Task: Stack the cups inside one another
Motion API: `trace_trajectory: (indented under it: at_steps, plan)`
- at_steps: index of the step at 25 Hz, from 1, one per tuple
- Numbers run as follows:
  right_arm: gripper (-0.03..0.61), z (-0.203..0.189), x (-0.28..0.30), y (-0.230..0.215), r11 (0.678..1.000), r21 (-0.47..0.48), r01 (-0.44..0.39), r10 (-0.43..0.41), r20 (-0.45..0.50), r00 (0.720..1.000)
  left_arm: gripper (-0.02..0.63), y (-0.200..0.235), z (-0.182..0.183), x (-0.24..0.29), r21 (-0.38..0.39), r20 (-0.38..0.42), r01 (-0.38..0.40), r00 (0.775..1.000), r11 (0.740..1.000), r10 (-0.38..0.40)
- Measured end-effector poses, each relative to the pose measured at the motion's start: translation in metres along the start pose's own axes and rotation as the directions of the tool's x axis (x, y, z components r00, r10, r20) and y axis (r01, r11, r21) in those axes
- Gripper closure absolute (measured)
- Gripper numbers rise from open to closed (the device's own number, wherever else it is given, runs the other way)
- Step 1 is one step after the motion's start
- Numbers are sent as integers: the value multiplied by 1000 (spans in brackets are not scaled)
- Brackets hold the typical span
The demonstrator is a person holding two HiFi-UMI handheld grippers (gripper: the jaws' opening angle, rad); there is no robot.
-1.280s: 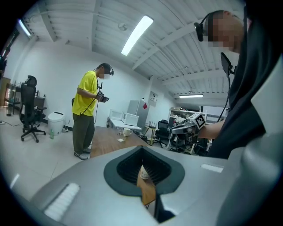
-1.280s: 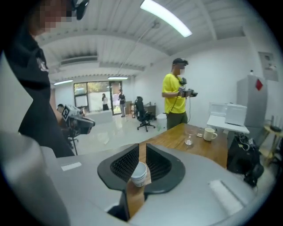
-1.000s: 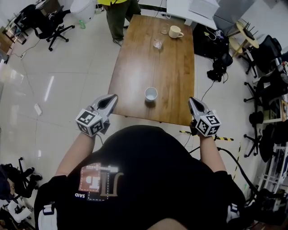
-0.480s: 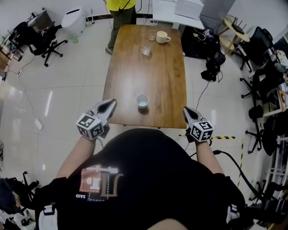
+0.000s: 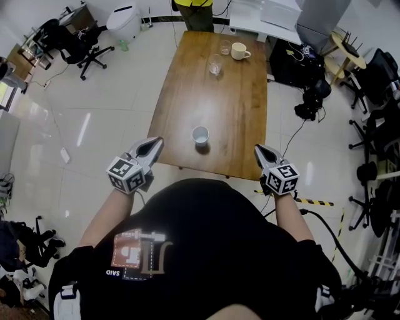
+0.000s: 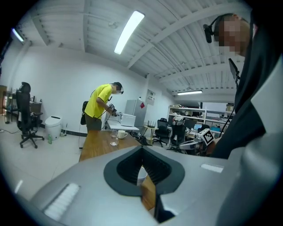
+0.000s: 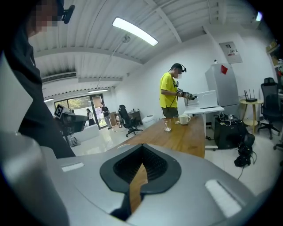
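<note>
A white cup stands upright near the close end of the long wooden table. At the far end stand a clear glass, a smaller glass and a cream mug. My left gripper hovers at the table's near left corner, shut and empty. My right gripper hovers at the near right corner, also shut and empty. Neither touches a cup. In the left gripper view the white cup shows through the gap in the pads, with the glass and mug beyond.
A person in a yellow shirt stands at the table's far end, beside a white desk. Office chairs stand at the left and more chairs and cables at the right. Glossy tiled floor surrounds the table.
The head view has swung, so the table sits differently in the picture. The right gripper has drifted slightly left and down. Both grippers stay shut and no cup has moved.
</note>
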State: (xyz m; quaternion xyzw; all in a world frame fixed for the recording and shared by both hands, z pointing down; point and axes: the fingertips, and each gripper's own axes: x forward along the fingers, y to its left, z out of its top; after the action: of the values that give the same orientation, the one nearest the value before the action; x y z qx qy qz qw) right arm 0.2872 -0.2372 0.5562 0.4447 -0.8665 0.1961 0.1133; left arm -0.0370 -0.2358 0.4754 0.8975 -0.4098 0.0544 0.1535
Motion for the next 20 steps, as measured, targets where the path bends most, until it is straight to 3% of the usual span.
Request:
trace_trajectory:
  at_steps: [5, 9, 20]
  plan:
    - [565, -5, 5, 0, 996, -50, -71, 70, -21, 997, 612, -21, -14, -18, -10, 4, -71, 997, 997, 71]
    - [566, -1, 6, 0, 996, -25, -91, 91, -20, 996, 612, -23, -18, -32, -20, 3, -100, 995, 995, 101]
    - [566, -4, 25, 28, 995, -63, -82, 78, -70, 994, 612, 5, -19, -42, -20, 32, -78, 996, 997, 78]
